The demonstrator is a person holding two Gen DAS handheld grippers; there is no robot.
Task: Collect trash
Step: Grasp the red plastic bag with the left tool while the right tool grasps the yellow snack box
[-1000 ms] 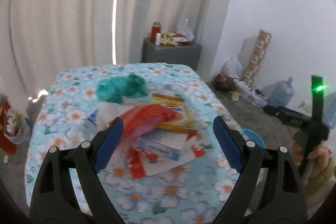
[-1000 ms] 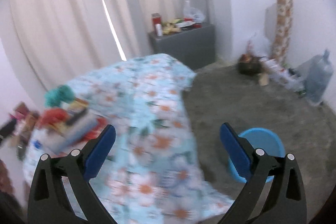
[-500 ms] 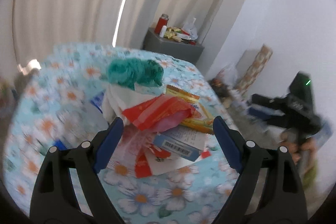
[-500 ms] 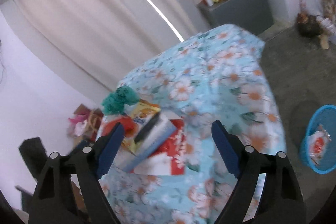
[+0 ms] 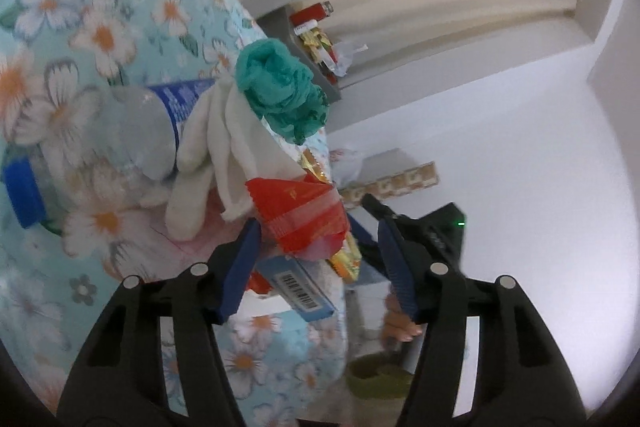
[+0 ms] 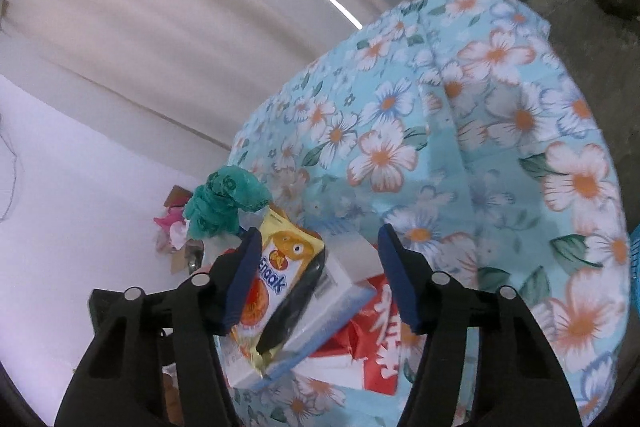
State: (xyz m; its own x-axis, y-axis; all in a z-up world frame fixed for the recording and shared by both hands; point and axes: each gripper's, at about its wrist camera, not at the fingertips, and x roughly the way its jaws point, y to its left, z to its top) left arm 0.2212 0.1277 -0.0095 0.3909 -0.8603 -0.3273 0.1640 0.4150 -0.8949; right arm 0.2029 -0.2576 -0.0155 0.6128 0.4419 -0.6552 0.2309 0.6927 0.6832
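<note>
Trash pile is sitting at one edge of the floral light-blue cloth-covered surface, both grippers converging on it from opposite sides.

Largest to smallest:
- Clear plastic bottle with blue label and blue cap: lying on its side, long axis along the cloth, cap toward the left edge of the left view. Probably light, smooth, prone to rolling; best taken across the body.
- Flat white-and-blue cardboard box with barcode: stiff, light, lying flat at the pile's base, long axis slanting toward the table edge. Grip across the short edges.
- White cloth glove: soft, limp, fingers hanging down-left in the left view.
- Crumpled teal plastic bag: soft, weightless-looking, no real axis.
- Red foil wrapper: thin, slippery, crushable; pinch anywhere.
- Yellow-orange snack packet: thin film, long axis running up-down in the right view.

Left gripper: jaws closing, red wrapper between them, pads not visibly pressing yet.
Right gripper: jaws closing, snack packet and box between them, left pad beside the packet, no clear pinch.
</note>
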